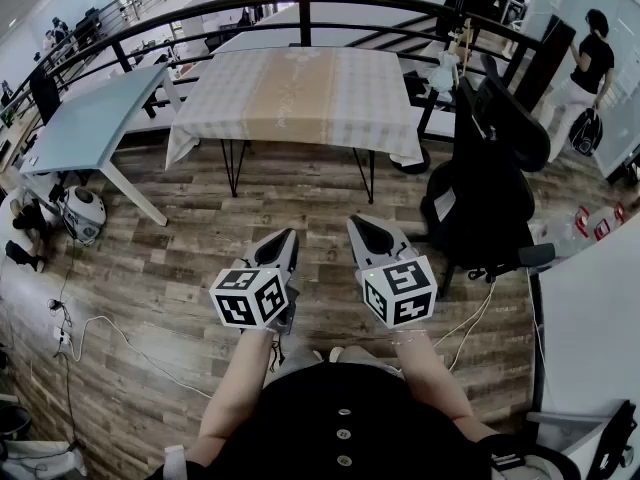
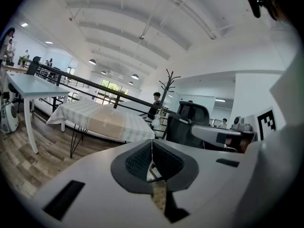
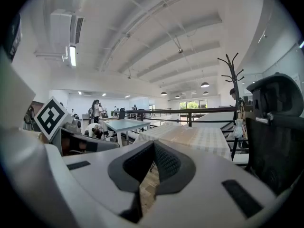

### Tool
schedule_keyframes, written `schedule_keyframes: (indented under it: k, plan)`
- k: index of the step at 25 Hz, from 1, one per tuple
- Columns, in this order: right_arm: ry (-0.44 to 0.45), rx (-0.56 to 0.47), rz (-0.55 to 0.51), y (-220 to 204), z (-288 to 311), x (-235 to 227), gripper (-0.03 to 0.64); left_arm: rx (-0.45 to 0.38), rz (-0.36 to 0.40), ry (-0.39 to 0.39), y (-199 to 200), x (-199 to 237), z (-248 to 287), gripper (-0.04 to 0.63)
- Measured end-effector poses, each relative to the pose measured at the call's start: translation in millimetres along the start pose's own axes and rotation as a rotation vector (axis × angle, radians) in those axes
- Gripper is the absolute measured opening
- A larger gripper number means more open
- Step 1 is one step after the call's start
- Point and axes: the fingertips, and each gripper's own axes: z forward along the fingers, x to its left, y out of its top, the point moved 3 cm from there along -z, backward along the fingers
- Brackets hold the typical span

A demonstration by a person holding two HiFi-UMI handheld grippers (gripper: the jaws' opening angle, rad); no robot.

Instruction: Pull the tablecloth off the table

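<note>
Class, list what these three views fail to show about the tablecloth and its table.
- Tabletop: covered by the tablecloth in every view.
- Far table legs, head view: hidden by the cloth's overhang; only the near legs show.
- Right-hand legs, left gripper view: hidden behind the left gripper.
- Part of the cloth's near hem, right gripper view: hidden behind the right gripper.
- Clips or weights on the cloth: too small to tell.

tablecloth (image 1: 300,98) on table (image 1: 232,163), chair (image 1: 490,183) right

L gripper (image 1: 284,238) & R gripper (image 1: 359,226) side by side, not touching, pointing fwd; 2 jaws of each pressed together, nothing between.
</note>
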Motion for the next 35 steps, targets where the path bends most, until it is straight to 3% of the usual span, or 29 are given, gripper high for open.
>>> schedule_keyframes:
  k: [13,23,35]
  plan:
    - [0.018,0.042,0.011,-9,-2,-3,0.026,0.021,-0.002,-0.004,-6,-8,7,0.015]
    - [0.094,0.041,-0.025,-13,-5,-13,0.028,-0.071,-0.041,0.011,-1,-23,16,0.015]
    - [0.108,0.076,0.028,-30,29,-25,0.028,0.004,-0.073,-0.004,-18,-1,44,0.015]
